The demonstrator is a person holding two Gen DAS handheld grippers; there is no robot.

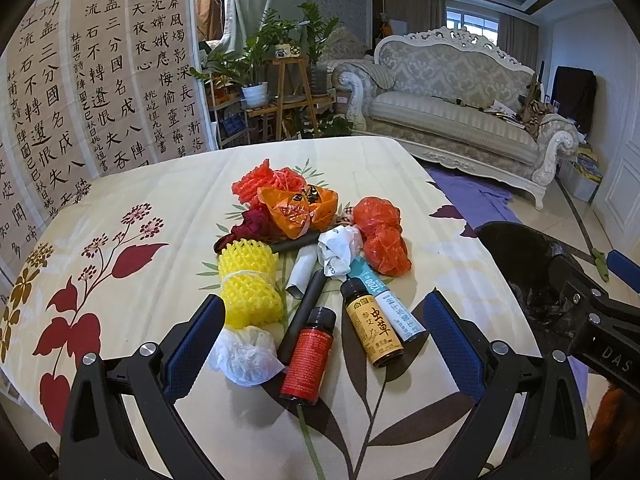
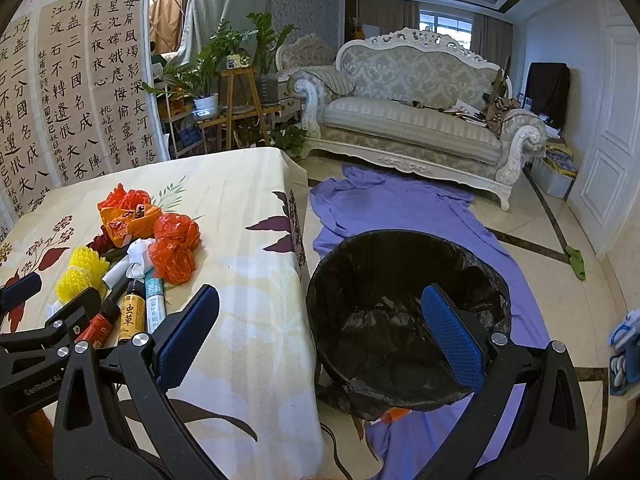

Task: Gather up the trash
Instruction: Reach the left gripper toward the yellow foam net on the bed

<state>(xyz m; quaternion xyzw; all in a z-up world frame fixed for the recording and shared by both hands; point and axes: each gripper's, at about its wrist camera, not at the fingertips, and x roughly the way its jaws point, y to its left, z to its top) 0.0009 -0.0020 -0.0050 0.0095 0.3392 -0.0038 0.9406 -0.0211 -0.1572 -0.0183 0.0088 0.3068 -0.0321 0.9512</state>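
Your left gripper [image 1: 324, 332] hangs released over the table [image 1: 160, 200], the trash pile [image 1: 304, 248] at its twelve o'clock. Your right gripper [image 2: 320, 320] is released too, the black-lined bin [image 2: 400, 320] below, trash at ten o'clock.
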